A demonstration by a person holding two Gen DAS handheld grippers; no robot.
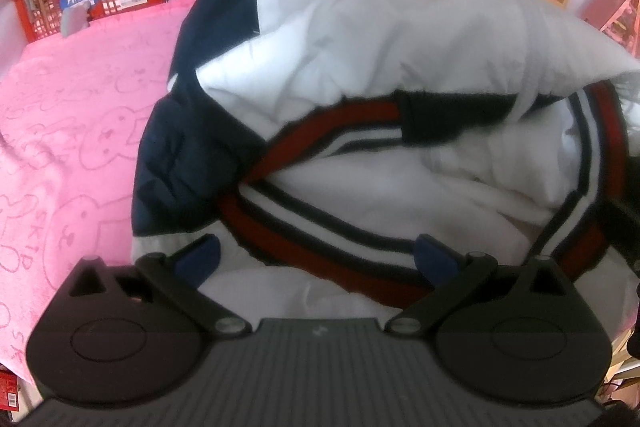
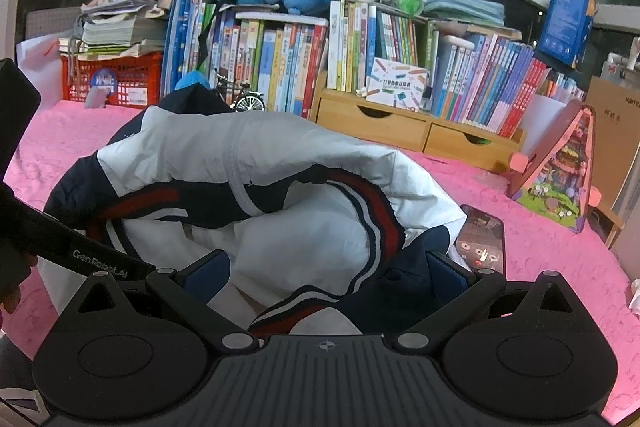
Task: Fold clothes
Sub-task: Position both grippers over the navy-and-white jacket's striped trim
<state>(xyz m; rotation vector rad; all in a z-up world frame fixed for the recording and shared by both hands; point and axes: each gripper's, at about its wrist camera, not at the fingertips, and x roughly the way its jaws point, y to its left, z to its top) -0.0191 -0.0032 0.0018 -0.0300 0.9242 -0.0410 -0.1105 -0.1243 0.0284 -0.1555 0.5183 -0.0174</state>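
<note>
On the pink blanket [image 2: 540, 227] the jacket [image 2: 260, 179] lies bunched, its striped hem [image 1: 320, 255] nearest, and the left gripper [image 1: 316, 255] and right gripper [image 2: 328, 271], 2 jaws wide, straddle that edge, probably to grab it.

jacket [image 2: 248, 187] on blanket [image 2: 540, 247] | phone [image 2: 482, 239] right of jacket | books [image 2: 280, 63] behind

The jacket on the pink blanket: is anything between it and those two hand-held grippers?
Nothing visible. The jacket lies right under both open hand-held grippers, left and right. A phone rests beside its right edge on the pink blanket, not in the way.
</note>
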